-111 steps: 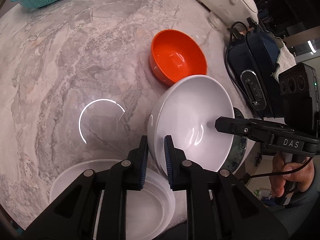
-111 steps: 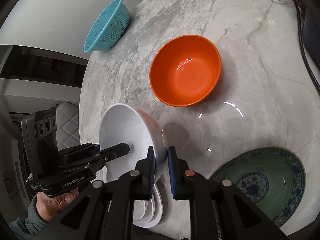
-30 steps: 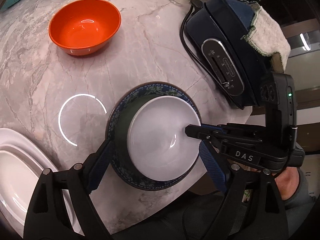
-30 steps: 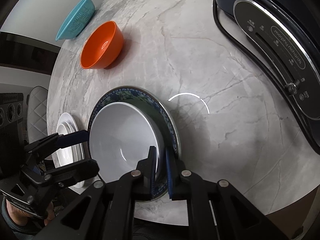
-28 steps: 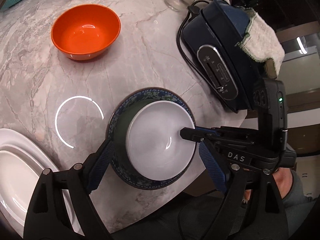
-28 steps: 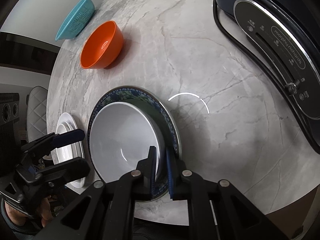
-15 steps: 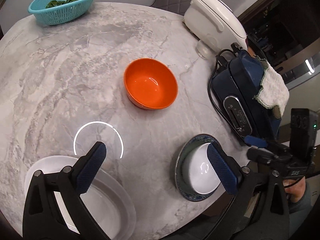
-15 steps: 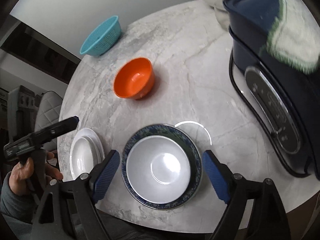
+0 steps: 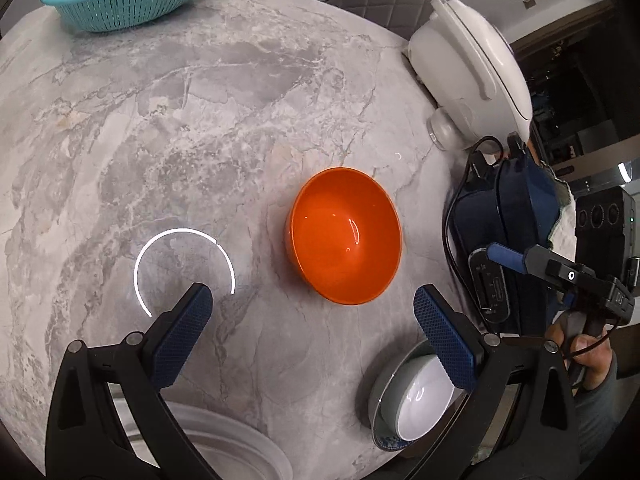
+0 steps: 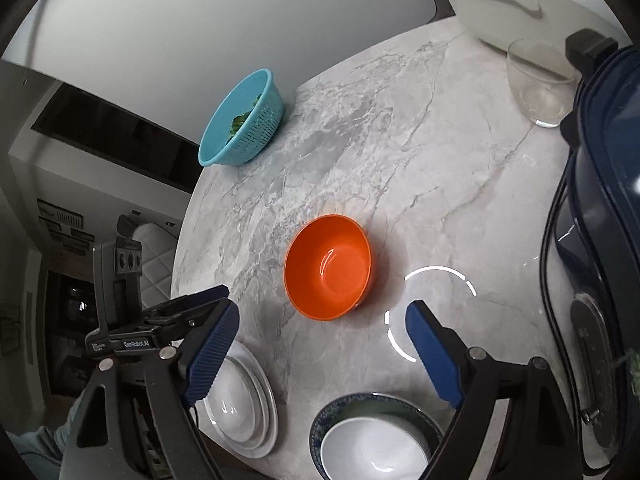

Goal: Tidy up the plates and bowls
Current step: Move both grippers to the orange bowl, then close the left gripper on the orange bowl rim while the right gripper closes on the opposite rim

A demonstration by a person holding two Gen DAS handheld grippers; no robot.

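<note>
Right wrist view: your right gripper (image 10: 322,344) has its fingers spread wide, nothing between them. Nearest you, the white bowl (image 10: 374,452) sits nested in the blue-patterned bowl (image 10: 320,424) at the tabletop (image 10: 420,160) edge, with the stack of white plates (image 10: 240,404) just to its left. Beyond them the orange bowl (image 10: 328,266) stands alone, mid-tabletop. Your left gripper (image 9: 306,336) is also fully apart and empty, hovering short of the orange bowl. Farther back sit a glass (image 10: 538,84), a teal colander (image 10: 242,120) holding greens, and a white cooker (image 9: 474,72).
</note>
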